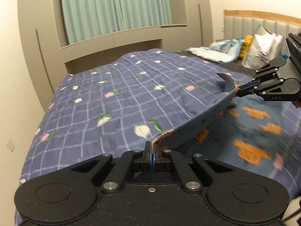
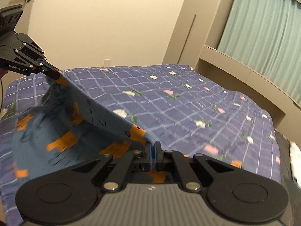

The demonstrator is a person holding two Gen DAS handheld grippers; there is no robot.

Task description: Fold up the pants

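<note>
The bed is viewed close and obliquely downward from each gripper's wrist; the curtain is faced by both; the same floral cover and lifted pants are shared.

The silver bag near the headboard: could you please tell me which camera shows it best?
The left wrist view. There the silver bag stands at the far right of the bed, beside a yellow thing and crumpled light-blue cloth, partly cut off by the right gripper. The right wrist view does not show it at all.
</note>
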